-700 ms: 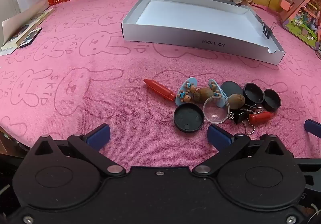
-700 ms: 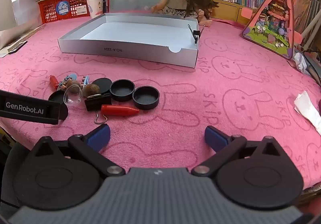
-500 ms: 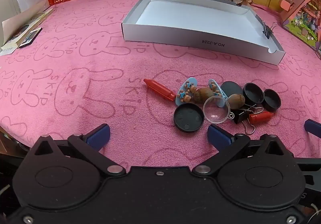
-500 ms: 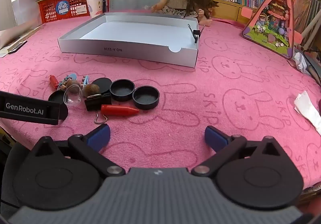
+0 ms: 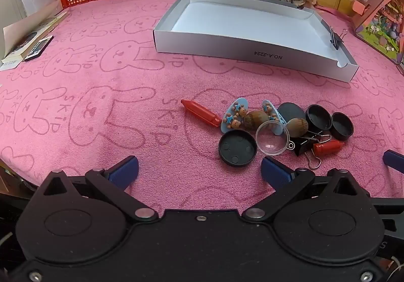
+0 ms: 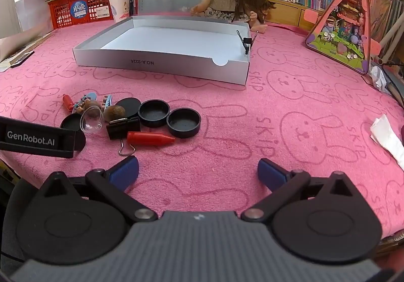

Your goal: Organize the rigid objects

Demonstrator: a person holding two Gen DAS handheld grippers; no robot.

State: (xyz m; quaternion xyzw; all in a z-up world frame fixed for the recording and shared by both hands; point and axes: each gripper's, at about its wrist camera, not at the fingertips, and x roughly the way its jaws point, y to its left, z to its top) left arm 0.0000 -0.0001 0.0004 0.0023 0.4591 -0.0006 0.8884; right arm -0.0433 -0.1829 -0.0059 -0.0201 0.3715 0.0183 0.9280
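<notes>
Left gripper [image 5: 199,170] stands wide apart, nothing between its blue pads; right gripper [image 6: 198,172] likewise wide and empty. Both hover over the pink bunny-print cloth [image 5: 101,95]. The small items lie clustered on the cloth, well short of the grey box [image 5: 252,53]: red crayons [image 5: 200,113], black caps [image 5: 237,147], acorns [image 5: 255,119], clear dome [image 5: 272,140], black binder clip [image 6: 123,127].
</notes>
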